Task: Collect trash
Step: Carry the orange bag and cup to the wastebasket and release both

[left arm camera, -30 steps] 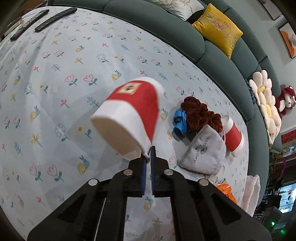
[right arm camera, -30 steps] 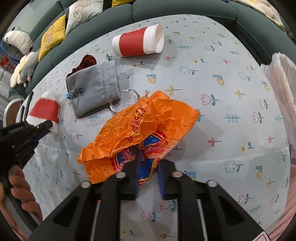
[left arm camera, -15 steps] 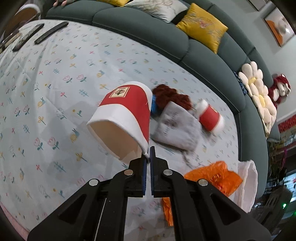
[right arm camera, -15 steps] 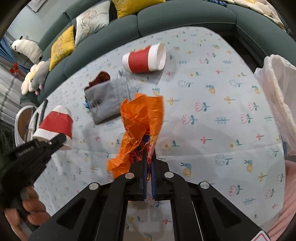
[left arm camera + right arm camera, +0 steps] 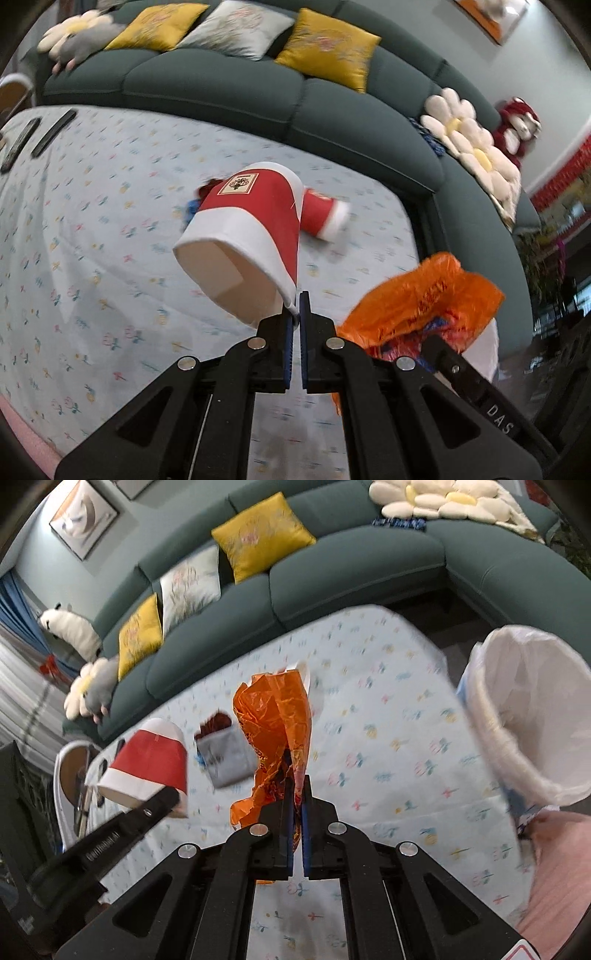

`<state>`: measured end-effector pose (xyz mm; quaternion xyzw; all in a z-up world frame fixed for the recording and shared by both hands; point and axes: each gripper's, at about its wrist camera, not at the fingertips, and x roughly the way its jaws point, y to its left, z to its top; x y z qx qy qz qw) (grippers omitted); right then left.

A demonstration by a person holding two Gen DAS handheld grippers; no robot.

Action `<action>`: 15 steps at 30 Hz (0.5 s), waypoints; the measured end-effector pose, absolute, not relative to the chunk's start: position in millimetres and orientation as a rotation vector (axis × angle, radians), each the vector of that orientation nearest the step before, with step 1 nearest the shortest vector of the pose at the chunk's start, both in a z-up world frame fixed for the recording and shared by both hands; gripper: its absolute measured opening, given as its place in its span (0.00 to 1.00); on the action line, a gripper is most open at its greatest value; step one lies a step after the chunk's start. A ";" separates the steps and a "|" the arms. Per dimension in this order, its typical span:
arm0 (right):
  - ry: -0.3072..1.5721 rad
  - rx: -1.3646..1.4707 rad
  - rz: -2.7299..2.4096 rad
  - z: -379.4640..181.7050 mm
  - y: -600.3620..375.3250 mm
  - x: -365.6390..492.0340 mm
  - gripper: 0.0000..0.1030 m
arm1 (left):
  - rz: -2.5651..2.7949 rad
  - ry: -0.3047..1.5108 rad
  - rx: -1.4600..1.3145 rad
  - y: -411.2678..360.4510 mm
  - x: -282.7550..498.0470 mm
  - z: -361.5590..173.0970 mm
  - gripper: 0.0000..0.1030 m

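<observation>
paper cup (image 5: 251,236): red, white-rimmed, dented | wrapper (image 5: 275,731): orange, crumpled

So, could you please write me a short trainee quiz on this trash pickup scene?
1. True or false: the left tool grips the red and white paper cup by its rim.
2. What does the right tool hold?
3. Which is still on the table: A) a second paper cup, B) a bottle?

Key: 1 true; 2 the orange plastic bag; 3 A.
</observation>
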<state>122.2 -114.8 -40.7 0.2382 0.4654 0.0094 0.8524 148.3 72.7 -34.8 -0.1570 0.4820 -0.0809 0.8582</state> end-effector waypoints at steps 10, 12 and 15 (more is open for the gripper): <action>0.843 0.546 -0.061 -2.6 -188.5 99.7 0.04 | -0.307 0.964 -0.215 -12.7 134.8 -0.5 0.02; 0.822 0.559 -0.086 0.8 -207.1 93.8 0.04 | -0.339 0.955 -0.186 -33.3 131.6 5.2 0.02; 0.798 0.580 -0.121 4.6 -232.1 84.9 0.04 | -0.378 0.949 -0.148 -61.0 128.3 10.1 0.03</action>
